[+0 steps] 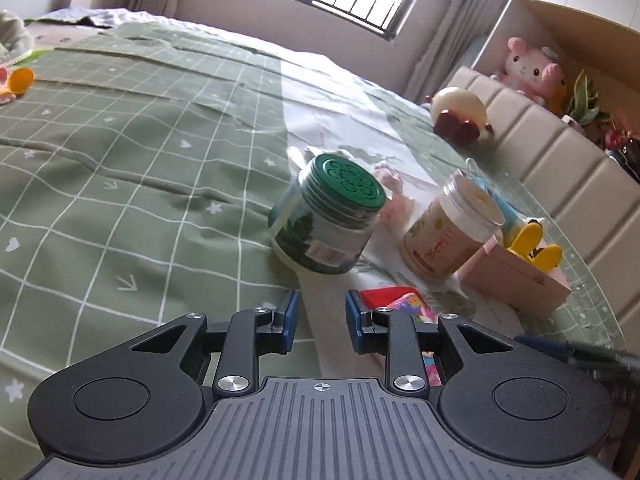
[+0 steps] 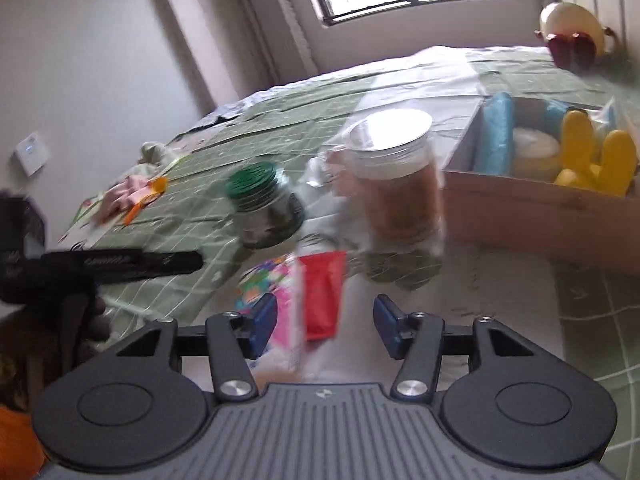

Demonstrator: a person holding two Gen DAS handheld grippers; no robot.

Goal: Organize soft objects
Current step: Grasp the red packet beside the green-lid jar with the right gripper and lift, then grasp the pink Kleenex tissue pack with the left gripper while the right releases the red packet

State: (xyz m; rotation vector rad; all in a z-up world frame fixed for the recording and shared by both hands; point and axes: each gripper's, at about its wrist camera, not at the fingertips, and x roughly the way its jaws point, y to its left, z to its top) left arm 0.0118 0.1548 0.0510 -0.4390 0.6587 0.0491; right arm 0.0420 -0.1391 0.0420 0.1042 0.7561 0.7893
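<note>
On a green checked bed, a pink cardboard box (image 1: 516, 276) holds a yellow plush toy (image 1: 534, 246); in the right wrist view the box (image 2: 516, 200) also holds blue soft items (image 2: 496, 136). A pink soft toy (image 1: 394, 204) lies behind two jars. A cream and red plush (image 1: 456, 114) sits by the headboard. My left gripper (image 1: 322, 322) is open and empty, just in front of a green-lidded jar (image 1: 328, 220). My right gripper (image 2: 326, 326) is open and empty, over a red packet (image 2: 322, 292) and a colourful pack (image 2: 266, 284).
A clear-lidded jar (image 1: 448, 232) stands next to the box. A pink bunny plush (image 1: 530, 66) sits on the shelf behind the padded headboard (image 1: 560, 160). Pink cloth and an orange spoon (image 2: 138, 196) lie far left on the bed. The left gripper (image 2: 100, 264) shows at the left.
</note>
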